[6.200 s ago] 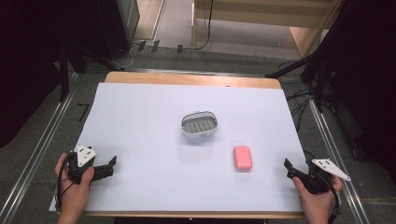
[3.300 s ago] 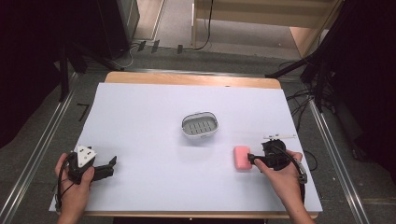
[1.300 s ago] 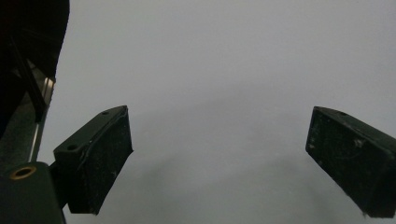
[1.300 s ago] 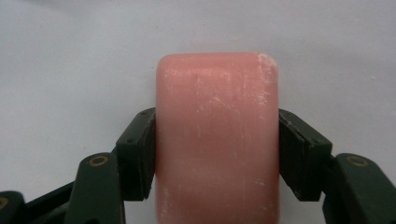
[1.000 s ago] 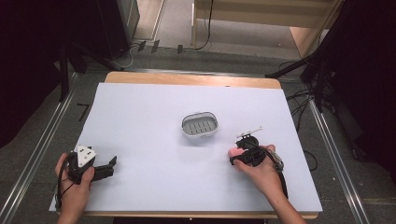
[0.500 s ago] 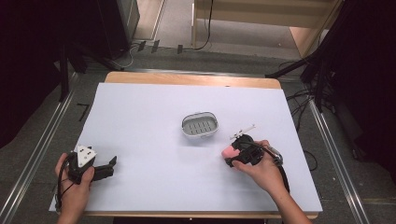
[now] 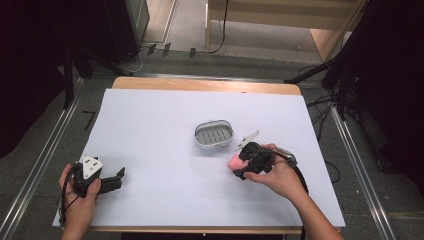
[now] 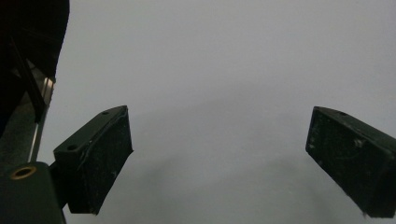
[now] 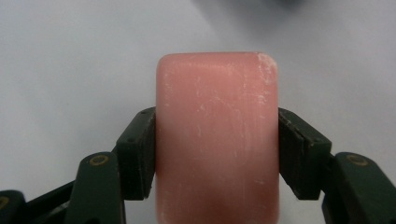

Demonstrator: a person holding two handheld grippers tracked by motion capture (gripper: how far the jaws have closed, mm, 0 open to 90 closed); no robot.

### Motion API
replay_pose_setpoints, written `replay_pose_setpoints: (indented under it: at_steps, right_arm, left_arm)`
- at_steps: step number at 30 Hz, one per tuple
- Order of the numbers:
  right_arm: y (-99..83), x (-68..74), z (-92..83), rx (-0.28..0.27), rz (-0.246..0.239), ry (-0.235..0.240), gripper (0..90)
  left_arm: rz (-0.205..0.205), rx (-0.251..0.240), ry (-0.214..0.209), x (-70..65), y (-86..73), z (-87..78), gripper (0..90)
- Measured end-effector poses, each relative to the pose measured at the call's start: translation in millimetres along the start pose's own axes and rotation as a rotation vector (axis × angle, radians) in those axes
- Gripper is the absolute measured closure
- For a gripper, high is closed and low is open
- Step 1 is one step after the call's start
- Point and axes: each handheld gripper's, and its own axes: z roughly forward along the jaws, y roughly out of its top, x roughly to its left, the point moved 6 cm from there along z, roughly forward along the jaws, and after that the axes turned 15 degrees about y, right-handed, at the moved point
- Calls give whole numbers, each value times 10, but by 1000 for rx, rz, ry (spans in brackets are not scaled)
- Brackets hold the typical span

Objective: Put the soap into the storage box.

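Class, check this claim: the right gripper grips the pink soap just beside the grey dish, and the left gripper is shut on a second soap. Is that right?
Not quite. The left gripper is open and holds nothing; the left gripper view shows its jaws wide apart over bare table. The rest stands: the right gripper grips the pink soap just beside the grey dish.

The soap (image 9: 217, 140) is a pink, round-cornered bar with whitish scuffs on its upper face. It sits clamped across its width between the jaws of the right tongs (image 7: 239, 164), its far end jutting past their tips, just short of the grey slotted dish (image 7: 214, 134).
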Motion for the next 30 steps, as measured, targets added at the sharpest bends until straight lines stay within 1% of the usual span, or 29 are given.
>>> replay_pose_setpoints:
  at_steps: [1, 2, 3, 4, 8, 10, 11, 12, 13, 14, 15, 18, 19, 20, 21, 22, 25, 26, 27, 30]
  right_arm:
    - [21, 7, 6, 7, -21, -1, 387]
    - [52, 20, 19, 9, -54, 0, 386]
    - [52, 20, 19, 9, -54, 0, 386]
    - [91, 29, 34, 18, -75, 1, 386]
    - [140, 41, 48, 23, -90, 7, 386]
    - [178, 57, 55, 28, -111, 16, 387]
    - [203, 65, 57, 32, -126, 16, 386]
    - [218, 76, 60, 30, -129, 18, 386]
    - [261, 88, 56, 36, -149, 15, 386]
    - [278, 90, 57, 34, -157, 16, 387]
    - [300, 98, 59, 33, -164, 25, 386]
    - [354, 99, 54, 31, -177, 30, 387]
    - [366, 106, 53, 31, -174, 33, 387]
    - [400, 107, 52, 29, -188, 40, 386]
    - [413, 119, 50, 32, -177, 43, 387]
    - [446, 118, 48, 33, -193, 46, 386]
    - [518, 140, 46, 40, -213, 52, 387]
    - [548, 158, 38, 48, -211, 57, 386]
    - [572, 159, 36, 47, -220, 58, 386]
    - [612, 156, 33, 45, -226, 62, 386]
  left_arm:
    - [0, -1, -1, 0, 0, 1, 77]
    - [-1, -1, -1, 0, 0, 1, 76]
    - [-2, -1, -1, 0, 0, 1, 76]
    - [-3, -1, -1, 0, 0, -1, 76]
    - [-3, -1, -1, 1, 0, -1, 76]
    - [-3, -1, -1, 2, 0, 0, 76]
    - [-5, -2, -2, 0, 1, 0, 76]
    - [-6, -2, -1, 0, 1, 1, 76]
    - [-7, -4, -3, 0, 1, 2, 77]
    - [-7, -2, -2, 1, 1, 1, 77]
    - [-7, -2, -2, 1, 1, 1, 77]
    - [-6, -4, -3, 1, 1, 3, 76]
    - [-6, -4, -3, 1, 2, 2, 76]
    - [-5, -3, -2, 1, 1, 1, 76]
    - [-5, -3, -2, 1, 1, 1, 77]
    - [-7, -3, -3, 0, 1, 1, 76]
    - [-6, -4, -4, 1, 2, 2, 77]
    - [-7, -4, -5, 0, 1, 2, 77]
    - [-6, -4, -5, 1, 2, 2, 76]
    - [-7, -5, -6, 1, 2, 2, 77]
